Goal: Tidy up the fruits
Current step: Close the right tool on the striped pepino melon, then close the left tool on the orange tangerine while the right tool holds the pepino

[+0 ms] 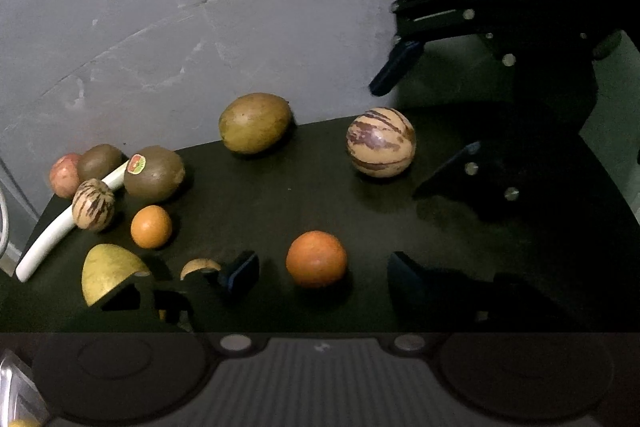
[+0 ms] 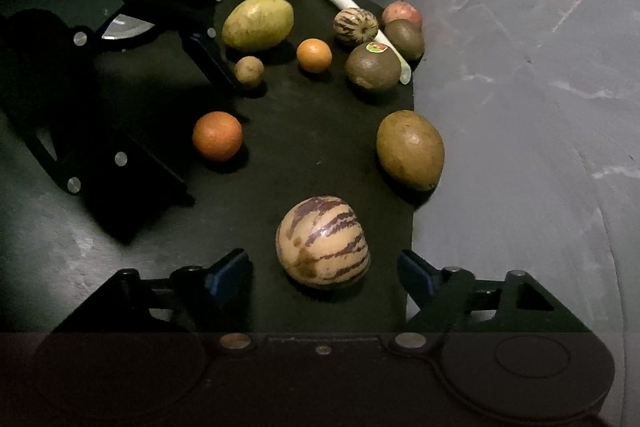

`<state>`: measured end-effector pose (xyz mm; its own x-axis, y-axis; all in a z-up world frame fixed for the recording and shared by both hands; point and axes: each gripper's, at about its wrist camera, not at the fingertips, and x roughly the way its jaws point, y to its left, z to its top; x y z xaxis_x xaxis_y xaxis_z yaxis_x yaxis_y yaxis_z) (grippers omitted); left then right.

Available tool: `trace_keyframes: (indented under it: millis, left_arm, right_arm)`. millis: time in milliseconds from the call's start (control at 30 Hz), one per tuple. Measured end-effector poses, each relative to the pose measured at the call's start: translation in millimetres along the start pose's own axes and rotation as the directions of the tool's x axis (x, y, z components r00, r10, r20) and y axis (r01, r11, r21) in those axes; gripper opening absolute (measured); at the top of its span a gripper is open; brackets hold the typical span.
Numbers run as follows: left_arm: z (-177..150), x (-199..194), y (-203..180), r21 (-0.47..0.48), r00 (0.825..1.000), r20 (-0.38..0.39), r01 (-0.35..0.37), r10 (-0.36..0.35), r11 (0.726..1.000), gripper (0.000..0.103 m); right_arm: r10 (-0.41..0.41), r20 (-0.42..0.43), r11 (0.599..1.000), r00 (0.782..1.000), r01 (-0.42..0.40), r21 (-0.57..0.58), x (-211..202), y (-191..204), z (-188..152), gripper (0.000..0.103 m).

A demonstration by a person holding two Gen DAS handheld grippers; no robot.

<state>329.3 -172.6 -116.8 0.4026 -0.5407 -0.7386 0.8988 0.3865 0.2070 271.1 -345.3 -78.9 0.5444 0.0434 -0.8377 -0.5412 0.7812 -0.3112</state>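
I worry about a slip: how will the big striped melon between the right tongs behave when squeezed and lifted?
The striped melon looks round and glossy, so it may slip or roll on the dark table if nudged off-centre. It seems firm, likely heavy for its size. The right tongs stand open, pads clear of it.

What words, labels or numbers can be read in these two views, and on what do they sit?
No text reads clearly in either view.
Sticker on the brown fruit: red, green and yellow, but its print is too small and blurred to read; the right wrist view shows it no better.
Small pale mark on the left tongs' housing: a shape, not legible letters.
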Motion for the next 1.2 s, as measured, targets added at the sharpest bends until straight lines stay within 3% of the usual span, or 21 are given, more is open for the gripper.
trace_keyframes:
  millis: [267, 333, 467, 567, 833, 1200]
  left_arm:
    - [5, 7, 2, 0.022, 1.000, -0.012, 0.029, -0.029, 0.999, 0.055]
    - [6, 8, 4, 0.005, 0.999, -0.018, 0.036, -0.035, 0.999, 0.048]
    - [6, 9, 6, -0.015, 0.999, -0.020, 0.037, -0.038, 0.999, 0.041]
    - [6, 10, 9, -0.031, 0.999, -0.023, 0.033, -0.034, 0.999, 0.037]
    - [1, 3, 13, -0.113, 0.999, -0.036, 0.026, -0.030, 0.993, 0.035]
    - [-23, -43, 38, -0.292, 1.000, -0.019, 0.016, -0.022, 0.956, 0.035]
  right_arm:
    - [0.034, -0.005, 0.999, 0.999, -0.034, -0.032, 10, -7, 9, 0.075]
    - [0.048, -0.009, 0.999, 0.999, -0.049, -0.023, 11, -8, 10, 0.065]
    - [0.065, -0.014, 0.998, 0.998, -0.065, 0.007, 11, -11, 11, 0.055]
    - [0.066, -0.013, 0.997, 0.998, -0.065, 0.029, 10, -10, 10, 0.054]
    - [0.004, 0.006, 0.996, 1.000, -0.005, 0.091, 4, 1, 7, 0.053]
    - [-0.046, 0.050, 0.980, 0.998, 0.036, 0.195, -20, 37, 31, 0.053]
